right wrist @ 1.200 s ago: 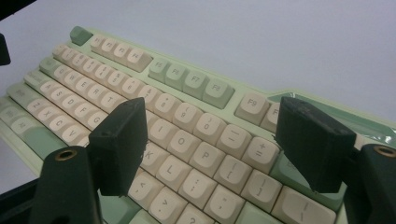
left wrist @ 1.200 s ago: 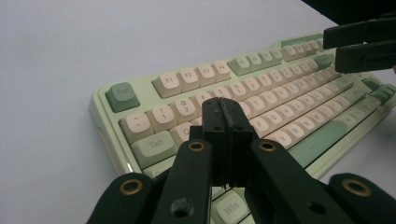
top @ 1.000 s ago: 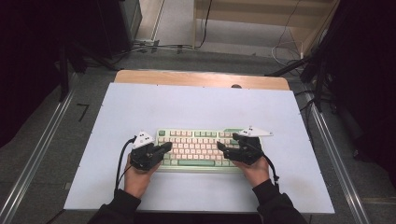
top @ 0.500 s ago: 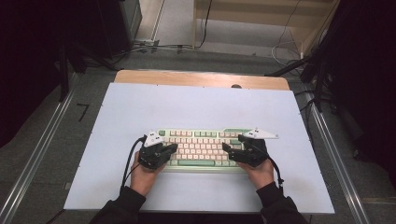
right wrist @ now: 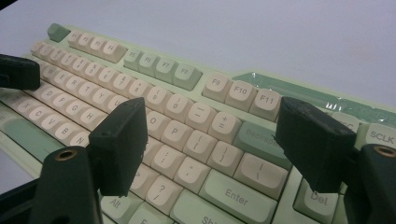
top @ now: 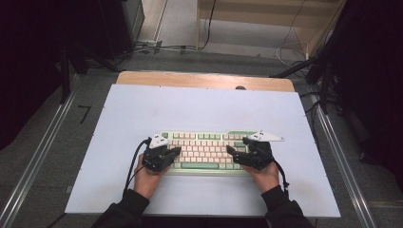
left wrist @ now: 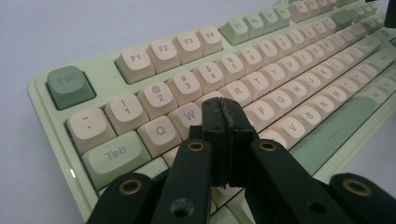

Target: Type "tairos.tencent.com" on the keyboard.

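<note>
Grey floor and dark stands are surrounding a wooden table (top: 204,80) that is carrying a pale blue mat (top: 199,111) over most of its top. Cables are trailing across the floor beyond the far edge.

Lying on the near half of the mat, roughly centred, is a green and cream keyboard (top: 209,142), its long side running parallel to the near edge of the table. A person's two hands are coming in from the bottom of the high view, dark sleeves showing at the wrists, each hand gripping a black gripper over one end of the keyboard.

The left gripper (left wrist: 226,109) is hovering over the left part of the keyboard, and its jaws are pressing flat against each other with nothing between them. In the left gripper view the joined tips are pointing down just beside the W and E keys (left wrist: 190,114), low over the letter rows; whether they are touching a key cannot be told.

The right gripper (right wrist: 210,133) is sitting over the right end of the keyboard with its jaws standing wide apart and nothing between them. In the right gripper view the two black pads are framing the P key, the punctuation keys and the Backspace key (right wrist: 258,135), with the Enter key (right wrist: 236,193) lying below them.
</note>
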Available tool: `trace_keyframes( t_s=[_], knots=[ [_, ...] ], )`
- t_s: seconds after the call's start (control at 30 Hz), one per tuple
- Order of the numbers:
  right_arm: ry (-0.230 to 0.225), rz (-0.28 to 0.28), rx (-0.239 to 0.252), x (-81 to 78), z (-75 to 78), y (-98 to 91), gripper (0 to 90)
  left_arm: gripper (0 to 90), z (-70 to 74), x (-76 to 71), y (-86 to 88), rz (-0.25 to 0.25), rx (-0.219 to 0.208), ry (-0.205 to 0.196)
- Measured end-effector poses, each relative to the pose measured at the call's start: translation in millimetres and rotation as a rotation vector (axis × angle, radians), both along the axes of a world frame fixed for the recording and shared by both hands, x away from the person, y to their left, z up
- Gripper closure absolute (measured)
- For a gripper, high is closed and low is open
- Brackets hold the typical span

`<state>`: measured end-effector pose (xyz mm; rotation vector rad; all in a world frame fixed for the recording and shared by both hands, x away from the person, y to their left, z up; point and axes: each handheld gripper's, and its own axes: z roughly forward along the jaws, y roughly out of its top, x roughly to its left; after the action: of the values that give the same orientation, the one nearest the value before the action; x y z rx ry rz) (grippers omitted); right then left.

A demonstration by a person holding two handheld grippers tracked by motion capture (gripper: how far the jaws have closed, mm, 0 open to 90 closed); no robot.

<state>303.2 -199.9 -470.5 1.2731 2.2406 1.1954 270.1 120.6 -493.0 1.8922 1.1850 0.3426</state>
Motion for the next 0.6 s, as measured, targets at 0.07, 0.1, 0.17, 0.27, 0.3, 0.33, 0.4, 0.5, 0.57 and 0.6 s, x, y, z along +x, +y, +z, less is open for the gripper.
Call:
trace_keyframes(
  t_s=[0.07,0.1,0.17,0.27,0.3,0.33,0.4,0.5,0.57,0.6],
  knots=[
    [0.000,0.000,0.001,0.0,0.0,0.0,23.7,90.0,-0.1,0.0,-0.4,0.002,0.000,-0.001],
    [0.000,-0.001,0.001,0.0,0.1,0.0,23.6,90.0,-0.1,0.0,-0.6,0.002,-0.001,-0.001],
    [-0.001,0.001,-0.001,-0.1,0.1,0.1,23.7,90.0,-0.1,0.2,-0.6,0.002,-0.003,0.001],
    [-0.001,0.001,0.000,-0.2,0.2,0.1,23.6,90.0,-0.2,0.1,-1.0,0.001,-0.003,0.003],
    [-0.001,0.001,0.000,-0.2,0.2,0.1,23.7,90.0,-0.2,0.1,-1.2,0.000,-0.004,0.003],
    [-0.001,0.001,0.000,-0.1,0.2,0.1,23.6,90.0,-0.2,0.1,-1.4,0.000,-0.005,0.003],
    [-0.001,0.001,-0.001,-0.2,0.2,0.1,23.6,90.0,-0.4,0.2,-1.5,-0.001,-0.003,0.006],
    [-0.001,0.001,0.000,-0.3,0.2,0.3,23.6,90.0,-1.9,1.0,-2.3,-0.004,0.007,0.018],
    [-0.001,0.002,-0.002,-0.3,0.1,0.5,23.7,90.0,-2.1,1.2,-2.2,-0.005,0.002,0.018],
    [0.000,0.002,-0.002,-0.3,-0.1,0.6,23.6,90.0,-1.9,1.4,-1.7,-0.006,0.000,0.021]
  ],
)
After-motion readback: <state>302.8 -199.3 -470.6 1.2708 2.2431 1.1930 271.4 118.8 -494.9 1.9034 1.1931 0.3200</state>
